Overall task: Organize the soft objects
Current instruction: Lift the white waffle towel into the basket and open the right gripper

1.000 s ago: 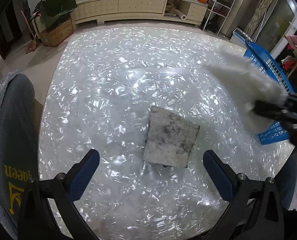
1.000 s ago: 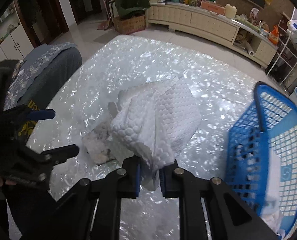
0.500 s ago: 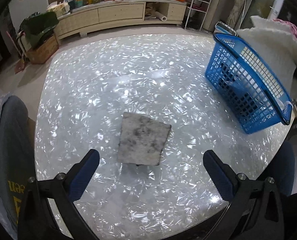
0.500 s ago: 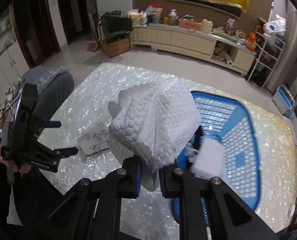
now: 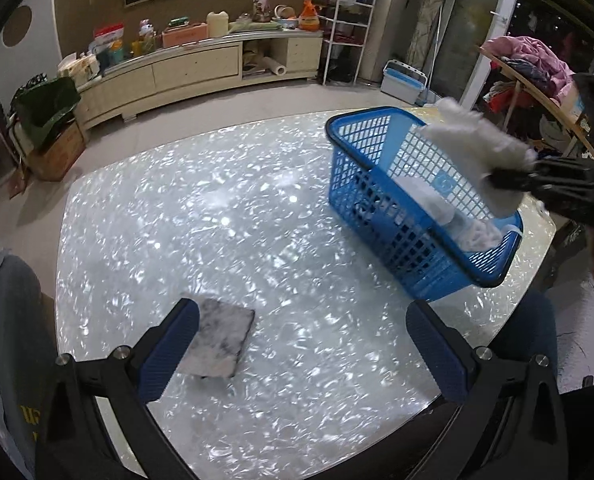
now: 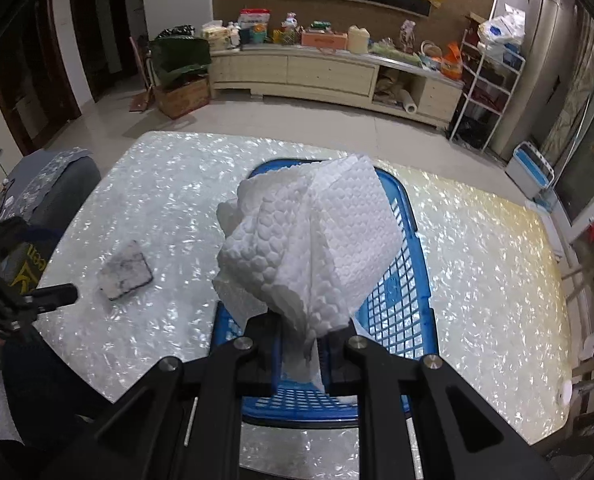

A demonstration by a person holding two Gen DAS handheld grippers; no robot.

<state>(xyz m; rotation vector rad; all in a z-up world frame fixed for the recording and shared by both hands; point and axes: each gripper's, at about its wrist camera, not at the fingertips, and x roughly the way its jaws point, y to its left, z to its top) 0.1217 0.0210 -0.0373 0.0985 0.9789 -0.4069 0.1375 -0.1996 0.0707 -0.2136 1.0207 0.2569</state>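
My right gripper (image 6: 301,332) is shut on a white honeycomb-textured cloth (image 6: 309,240) and holds it above the blue plastic basket (image 6: 409,276). In the left wrist view the cloth (image 5: 477,148) hangs over the basket (image 5: 381,216), which holds other white soft items (image 5: 437,208). A grey-stained square pad (image 5: 221,340) lies flat on the shiny white table (image 5: 217,220), just ahead of my left gripper (image 5: 301,352), which is open and empty. The pad also shows in the right wrist view (image 6: 125,270).
A grey chair back (image 5: 13,320) stands at the table's left edge. A long cream cabinet (image 6: 329,72) with clutter lines the far wall. A white wire rack (image 6: 485,92) and a clothes-covered table (image 5: 533,64) stand to the right.
My right gripper has carried the white cloth from above the grey pad over to the blue basket. My left gripper has pulled back, so the pad sits by its left finger.
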